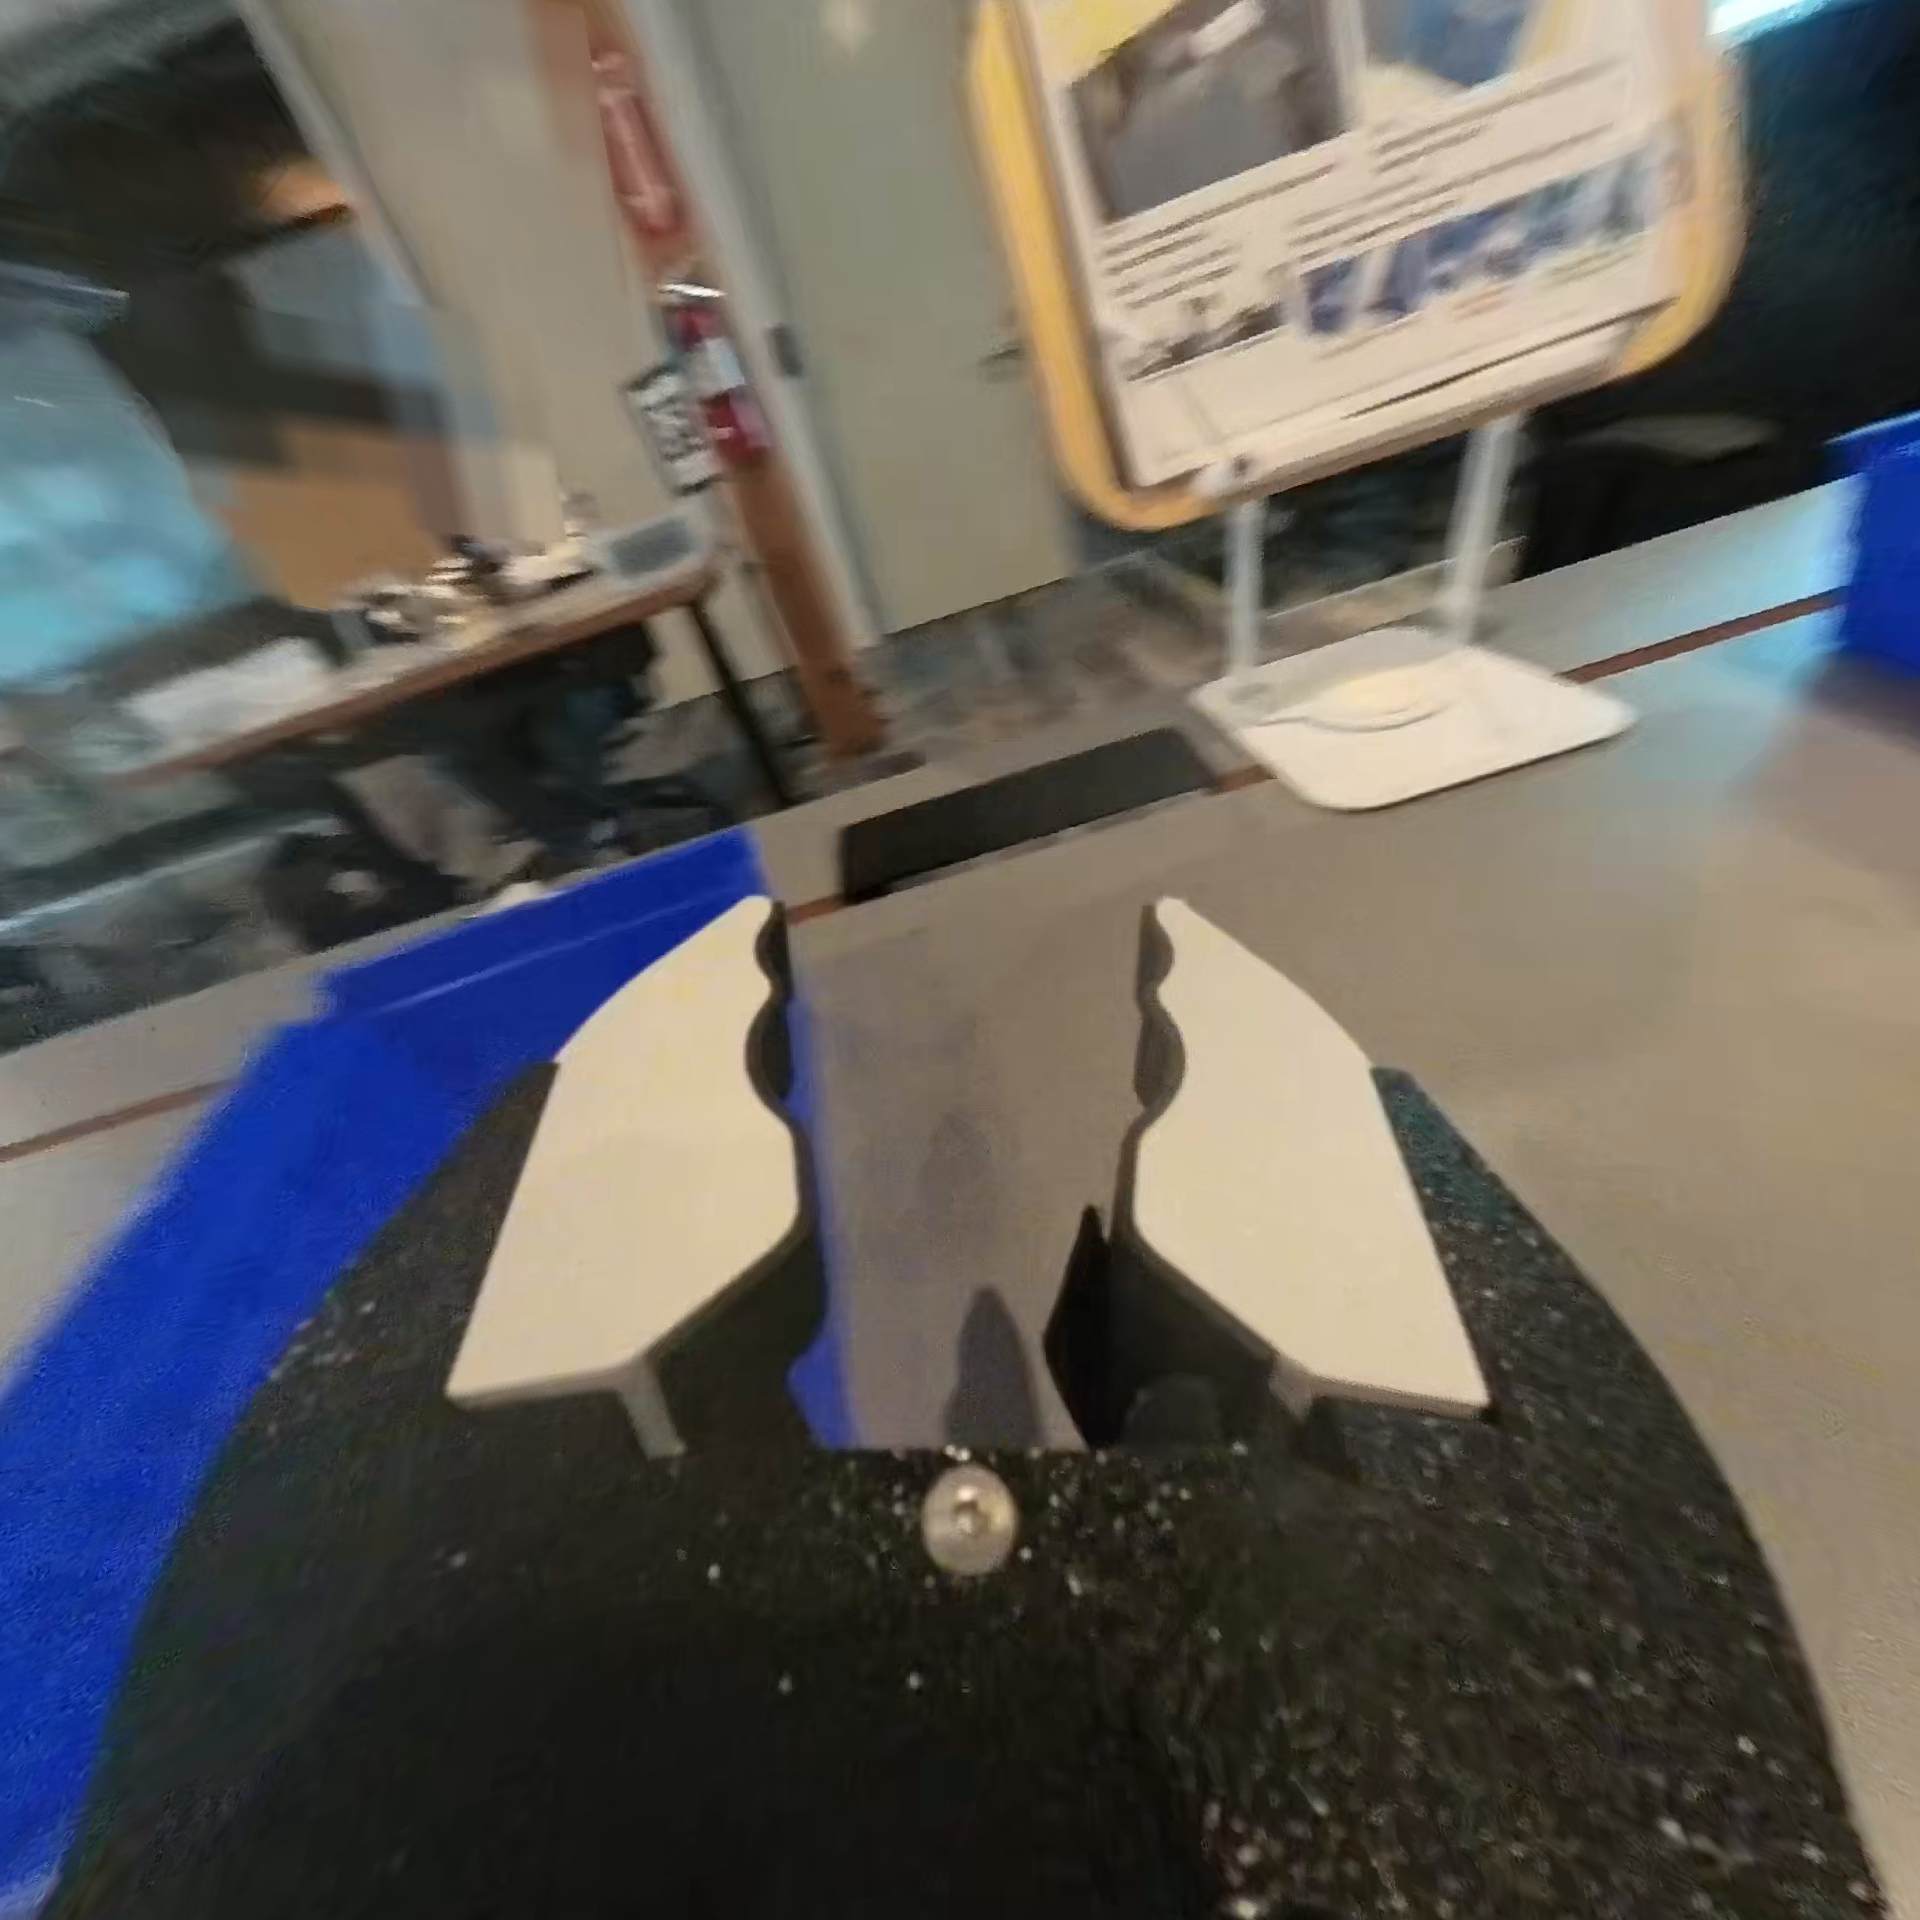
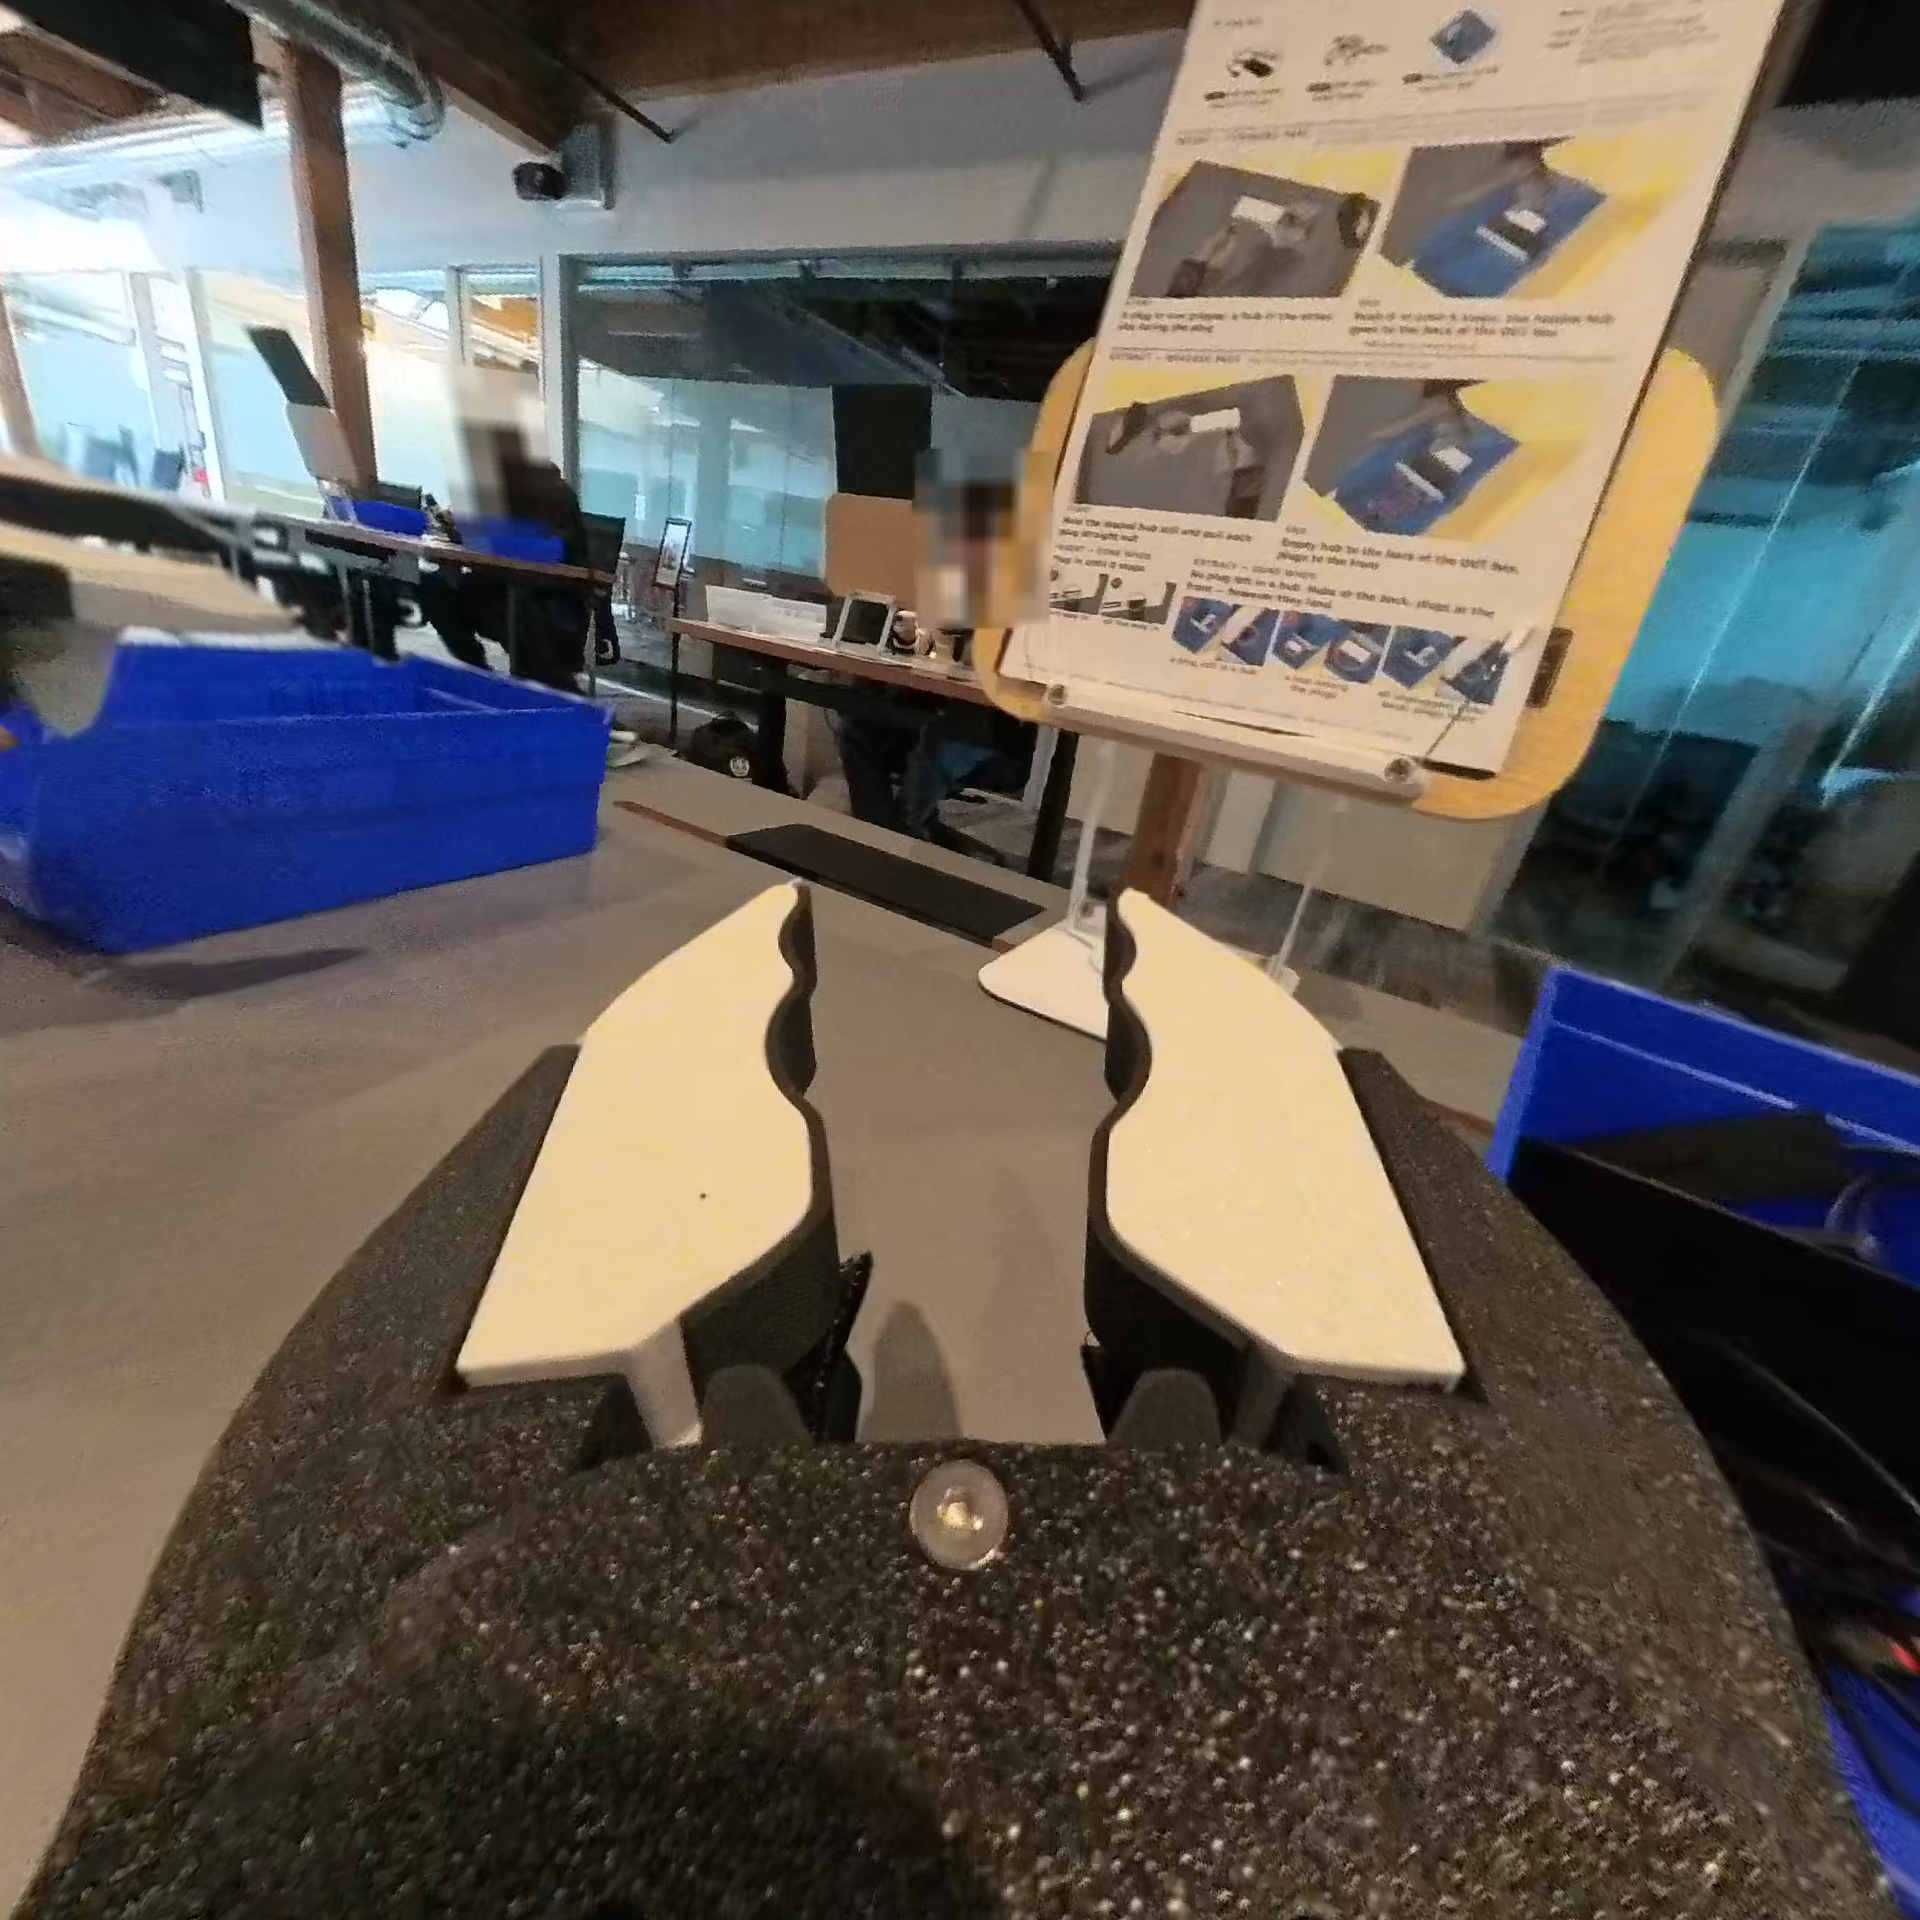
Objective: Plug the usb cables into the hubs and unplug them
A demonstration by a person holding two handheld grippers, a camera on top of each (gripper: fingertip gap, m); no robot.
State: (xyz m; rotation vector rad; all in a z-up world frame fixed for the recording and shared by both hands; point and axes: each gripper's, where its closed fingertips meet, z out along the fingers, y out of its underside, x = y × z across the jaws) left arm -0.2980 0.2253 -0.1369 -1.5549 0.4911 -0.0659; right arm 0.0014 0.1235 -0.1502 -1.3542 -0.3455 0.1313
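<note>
Two blue bins (image 2: 312, 769) (image 2: 1704, 1299) flank a bare grey table (image 2: 260, 1143), its far edge beside a black mat (image 2: 883, 878). The left gripper (image 1: 961, 925) and right gripper (image 2: 956, 914) hover empty, jaws spread; dark cables, possibly, fill the right-hand bin.

Place: open-plan office or lab workspace.
Evidence, upper left: glass partition walls (image 2: 727, 416), exposed wooden post (image 2: 327, 260).
Evidence, centre: long desks (image 2: 810, 649) with seated people.
Evidence, foreground: grey worktable (image 2: 260, 1091), blue plastic bins (image 2: 312, 790), printed instruction sheet on stand (image 2: 1351, 416).
</note>
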